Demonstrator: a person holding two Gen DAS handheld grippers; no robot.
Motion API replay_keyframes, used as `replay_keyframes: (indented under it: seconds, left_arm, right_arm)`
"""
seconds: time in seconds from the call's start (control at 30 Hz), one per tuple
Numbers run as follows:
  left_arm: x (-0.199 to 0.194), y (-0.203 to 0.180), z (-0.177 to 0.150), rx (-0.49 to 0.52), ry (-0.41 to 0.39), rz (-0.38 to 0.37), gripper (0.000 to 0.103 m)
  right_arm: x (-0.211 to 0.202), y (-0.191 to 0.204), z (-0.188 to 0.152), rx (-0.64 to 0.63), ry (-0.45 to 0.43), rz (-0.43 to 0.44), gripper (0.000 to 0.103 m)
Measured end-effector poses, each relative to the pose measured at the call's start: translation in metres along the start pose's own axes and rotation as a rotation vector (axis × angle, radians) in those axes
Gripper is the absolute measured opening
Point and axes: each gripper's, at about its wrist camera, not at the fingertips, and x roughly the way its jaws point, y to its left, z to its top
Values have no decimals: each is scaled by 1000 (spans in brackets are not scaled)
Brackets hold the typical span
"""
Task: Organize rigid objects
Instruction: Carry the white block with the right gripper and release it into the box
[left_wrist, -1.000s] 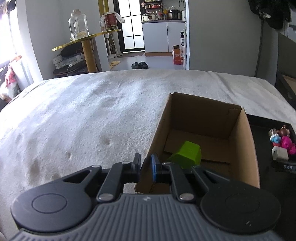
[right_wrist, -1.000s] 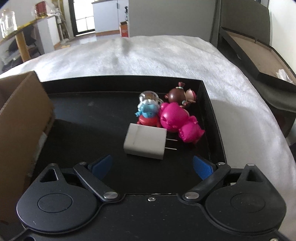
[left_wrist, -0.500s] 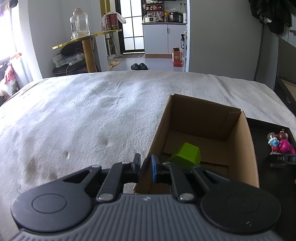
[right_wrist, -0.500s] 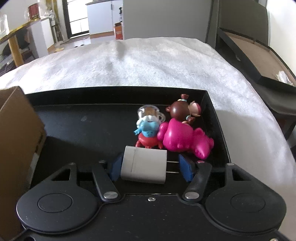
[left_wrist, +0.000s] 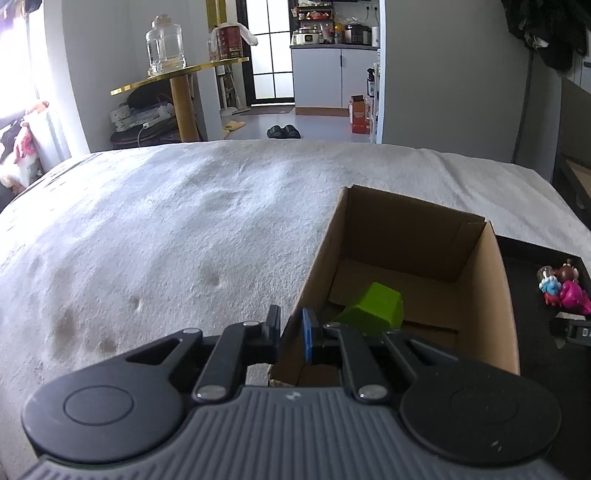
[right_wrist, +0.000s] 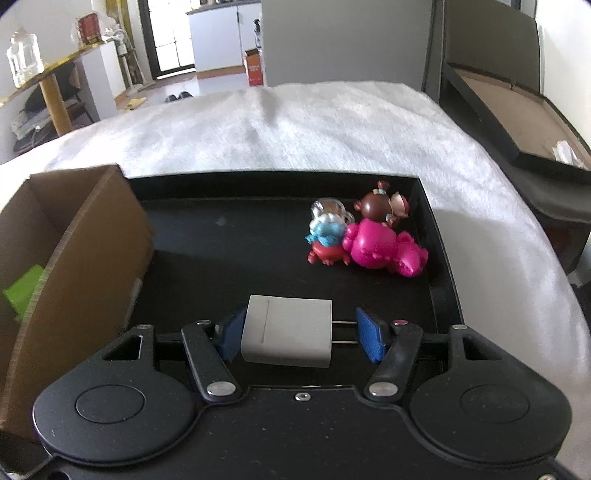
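The box (left_wrist: 476, 295) wall is pinched by the left gripper (left_wrist: 291, 334); the charger (right_wrist: 287, 336), low in the frame, is clamped by the right gripper (right_wrist: 301, 338).

A bed covered by a fuzzy white blanket (left_wrist: 177, 236) carries an open cardboard box (left_wrist: 476, 295) and, just to its right and touching it, a shallow black tray (right_wrist: 441, 266), both resting directly on the blanket.
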Motion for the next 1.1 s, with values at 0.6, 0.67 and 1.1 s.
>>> replay_keyframes:
  seconds: [0.6, 0.67, 1.1]
  left_arm:
    - [3, 7, 0, -23, -1, -30, 11]
    - [2, 7, -1, -22, -2, -30, 11]
    - [1, 9, 0, -30, 2, -42, 11]
  right_arm:
    - [-54, 40, 14, -121, -142, 136, 61]
    - [-59, 46, 16, -144, -155, 144, 61]
    - [-78, 87, 19, -257, -185, 261, 61]
